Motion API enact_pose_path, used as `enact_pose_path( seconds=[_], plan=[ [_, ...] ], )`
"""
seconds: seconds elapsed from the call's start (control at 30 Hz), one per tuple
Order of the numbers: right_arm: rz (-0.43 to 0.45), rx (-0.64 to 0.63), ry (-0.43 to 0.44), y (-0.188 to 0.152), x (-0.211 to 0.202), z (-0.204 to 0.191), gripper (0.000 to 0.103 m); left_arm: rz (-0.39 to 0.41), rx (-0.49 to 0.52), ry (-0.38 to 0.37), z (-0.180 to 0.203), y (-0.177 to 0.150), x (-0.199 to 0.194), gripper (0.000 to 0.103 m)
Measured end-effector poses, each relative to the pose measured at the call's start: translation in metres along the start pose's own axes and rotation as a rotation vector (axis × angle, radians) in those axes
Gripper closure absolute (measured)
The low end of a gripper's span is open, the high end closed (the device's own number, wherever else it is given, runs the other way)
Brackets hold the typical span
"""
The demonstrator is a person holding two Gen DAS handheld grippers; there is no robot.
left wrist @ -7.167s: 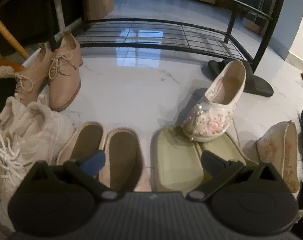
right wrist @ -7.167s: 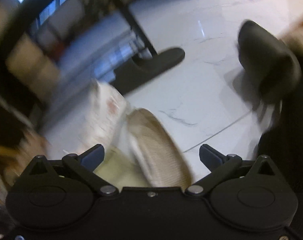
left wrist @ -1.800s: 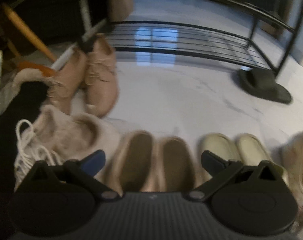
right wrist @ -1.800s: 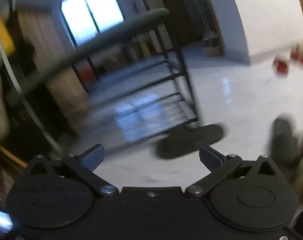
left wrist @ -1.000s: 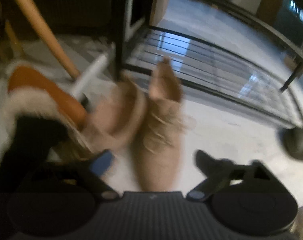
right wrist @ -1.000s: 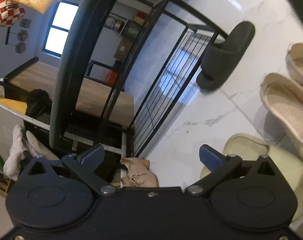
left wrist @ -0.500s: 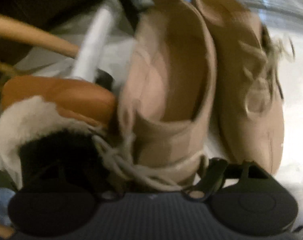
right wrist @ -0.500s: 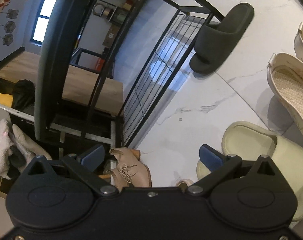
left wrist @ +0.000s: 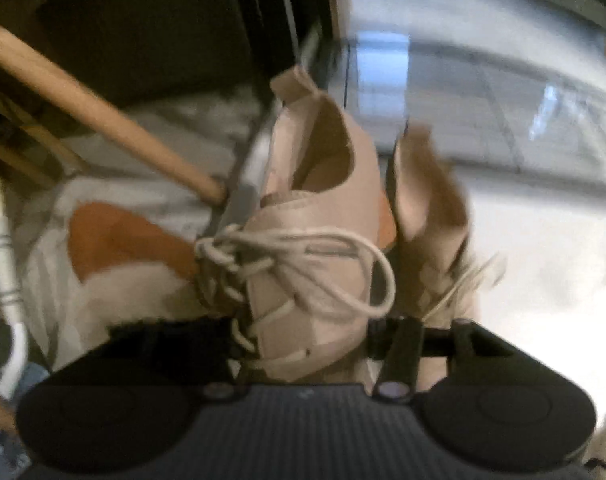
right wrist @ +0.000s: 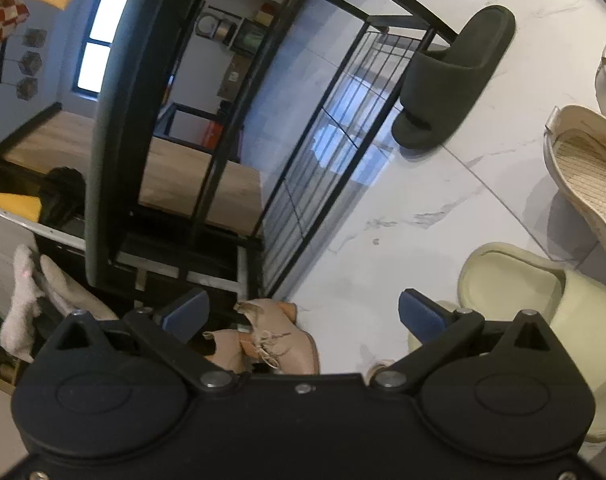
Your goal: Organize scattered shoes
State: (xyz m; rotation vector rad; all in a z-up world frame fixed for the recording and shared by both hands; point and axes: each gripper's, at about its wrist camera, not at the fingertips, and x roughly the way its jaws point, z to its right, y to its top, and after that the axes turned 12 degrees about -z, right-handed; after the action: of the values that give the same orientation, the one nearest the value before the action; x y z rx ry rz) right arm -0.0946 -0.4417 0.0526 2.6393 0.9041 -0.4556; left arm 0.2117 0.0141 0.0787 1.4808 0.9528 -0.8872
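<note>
In the left wrist view my left gripper (left wrist: 307, 340) is shut on a tan lace-up shoe (left wrist: 315, 216) at its laced front. Its twin tan shoe (left wrist: 427, 216) stands just to the right, blurred. In the right wrist view my right gripper (right wrist: 303, 312) is open and empty, held high over the floor; the tan shoe pair (right wrist: 271, 344) shows small below it. A black slide sandal (right wrist: 451, 80) lies by the black metal shoe rack (right wrist: 327, 128). Pale green slides (right wrist: 543, 320) and beige woven slippers (right wrist: 583, 168) sit at the right.
An orange fur-lined slipper (left wrist: 119, 240) and a wooden chair leg (left wrist: 99, 116) crowd the left of the held shoe. The rack's lower wire shelf (left wrist: 483, 92) lies behind it. White marble floor (right wrist: 423, 208) stretches between rack and slippers.
My left gripper has closed on the left tan shoe and the shoe now sits lower and more upright in view. My right gripper has barely shifted and stays open.
</note>
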Motion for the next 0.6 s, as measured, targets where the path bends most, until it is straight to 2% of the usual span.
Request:
enact_pose_path(
  seconds=[0.07,0.13,0.2,0.23,0.27,0.33,0.4,0.5,0.53,0.6],
  plan=[
    [0.012,0.008,0.038,0.001,-0.005,0.001,0.000,0.052,0.029,-0.017,0.013,0.006,-0.021,0.053],
    [0.017,0.012,0.053,0.003,-0.006,0.000,0.000,0.084,0.097,-0.054,0.047,-0.002,-0.040,0.053],
    [0.024,0.012,0.074,0.004,-0.009,0.000,0.000,0.071,0.121,-0.112,0.072,0.000,-0.044,0.053],
    [0.028,0.012,0.083,0.005,-0.010,0.000,0.000,0.038,0.131,-0.171,0.097,-0.001,-0.040,0.053],
    [0.028,0.012,0.087,0.005,-0.011,0.001,0.000,0.009,0.136,-0.200,0.115,-0.003,-0.033,0.053],
    [0.033,0.012,0.097,0.005,-0.013,0.001,0.000,-0.035,0.140,-0.219,0.151,-0.008,-0.009,0.053],
    [0.042,0.013,0.103,0.006,-0.015,0.002,0.000,-0.054,0.151,-0.197,0.177,-0.015,0.007,0.053],
    [0.053,0.026,0.114,0.008,-0.016,0.005,0.000,-0.050,0.195,-0.101,0.222,-0.031,0.034,0.053],
    [0.053,0.027,0.116,0.008,-0.016,0.005,0.000,-0.030,0.228,-0.050,0.240,-0.041,0.045,0.053],
    [0.042,0.033,0.135,0.009,-0.015,0.007,0.000,-0.010,0.249,-0.015,0.253,-0.051,0.053,0.053]
  ],
)
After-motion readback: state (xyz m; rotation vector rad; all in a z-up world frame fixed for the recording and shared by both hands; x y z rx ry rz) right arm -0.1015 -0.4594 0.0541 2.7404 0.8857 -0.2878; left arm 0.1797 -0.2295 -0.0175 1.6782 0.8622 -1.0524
